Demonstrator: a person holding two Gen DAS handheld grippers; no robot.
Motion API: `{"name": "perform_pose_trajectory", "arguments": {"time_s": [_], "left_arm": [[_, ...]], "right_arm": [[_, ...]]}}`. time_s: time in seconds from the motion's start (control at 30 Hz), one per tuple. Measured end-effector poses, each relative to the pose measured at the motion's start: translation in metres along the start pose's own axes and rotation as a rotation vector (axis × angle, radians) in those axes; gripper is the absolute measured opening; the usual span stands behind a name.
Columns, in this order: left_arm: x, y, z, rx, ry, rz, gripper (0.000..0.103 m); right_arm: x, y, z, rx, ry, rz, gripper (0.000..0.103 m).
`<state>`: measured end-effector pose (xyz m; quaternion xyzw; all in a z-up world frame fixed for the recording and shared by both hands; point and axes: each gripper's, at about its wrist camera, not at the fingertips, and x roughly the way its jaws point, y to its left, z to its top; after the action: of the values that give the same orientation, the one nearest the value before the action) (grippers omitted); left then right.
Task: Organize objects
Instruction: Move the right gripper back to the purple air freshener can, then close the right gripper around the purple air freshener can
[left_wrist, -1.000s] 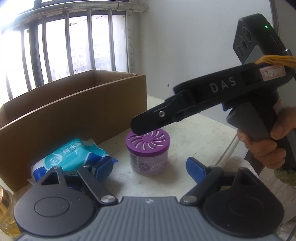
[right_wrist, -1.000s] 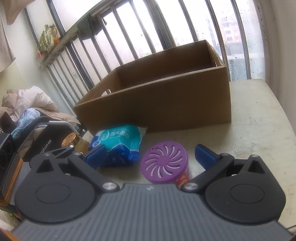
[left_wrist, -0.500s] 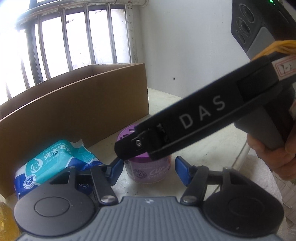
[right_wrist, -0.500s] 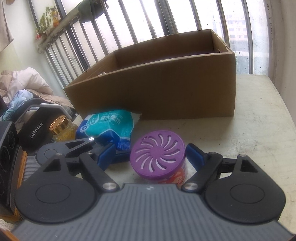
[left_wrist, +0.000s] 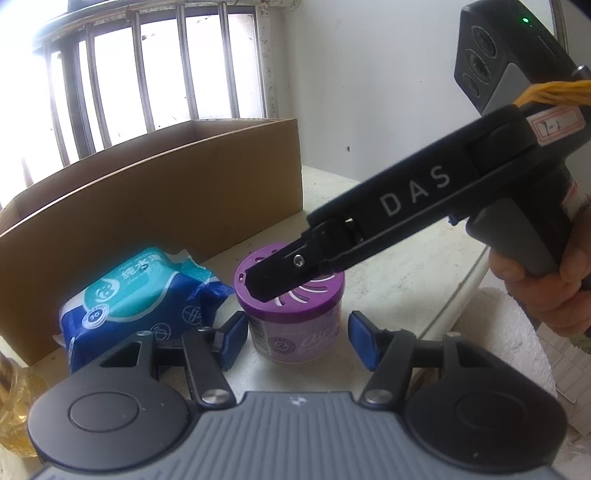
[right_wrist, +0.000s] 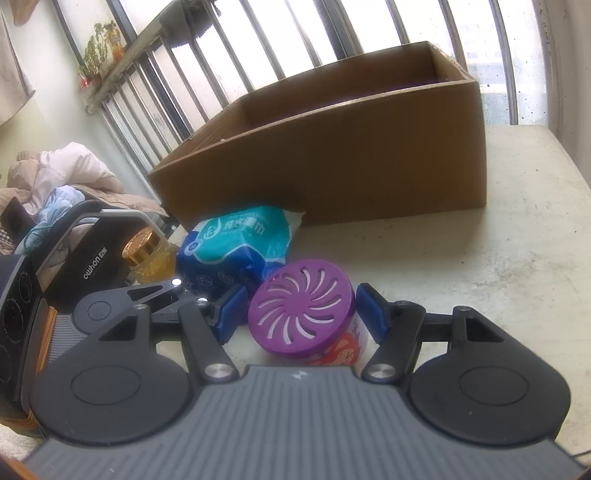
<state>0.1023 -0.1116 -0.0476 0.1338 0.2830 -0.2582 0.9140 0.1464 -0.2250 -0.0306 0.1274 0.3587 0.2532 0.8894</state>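
Note:
A small jar with a purple vented lid (left_wrist: 295, 343) stands on the pale tabletop (right_wrist: 498, 258) in front of a cardboard box. My left gripper (left_wrist: 297, 328) has its blue pads on either side of the jar's body and is shut on it. From the right, a black finger (left_wrist: 280, 273) of my right gripper reaches across the lid. In the right wrist view the jar (right_wrist: 301, 302) sits between my right gripper's (right_wrist: 301, 306) blue pads. Its jaws are closing and the pads touch the rim of the lid on both sides.
An open cardboard box (right_wrist: 332, 166) stands behind the jar. A blue and teal wipes pack (right_wrist: 240, 236) lies just left of it. A gold-capped bottle (right_wrist: 142, 243) and a black case (right_wrist: 92, 266) sit further left. A hand (left_wrist: 554, 295) holds the right gripper's grip.
Both grippers drew their pads in from wide apart to the jar's sides. The right gripper came forward, so the jar now lies between its pads, its finger across the lid.

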Motion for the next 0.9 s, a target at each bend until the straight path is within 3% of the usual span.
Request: {"name": "perform_pose_trajectory", "arguments": {"time_s": [0.27,0.47,0.9], "left_arm": [[-0.022,0.012,-0.013,-0.023,0.007,0.025,0.062],[-0.025,0.017,-0.016,-0.037,0.004,0.012,0.066],[-0.001,0.026,-0.019,-0.038,0.01,-0.018,0.066]], "right_arm": [[0.013,0.029,-0.005,-0.046,0.054,0.057,0.067],[0.016,0.043,-0.003,-0.106,0.081,0.015,0.068],[0.024,0.053,0.0,-0.142,0.132,-0.029,0.075]]}}
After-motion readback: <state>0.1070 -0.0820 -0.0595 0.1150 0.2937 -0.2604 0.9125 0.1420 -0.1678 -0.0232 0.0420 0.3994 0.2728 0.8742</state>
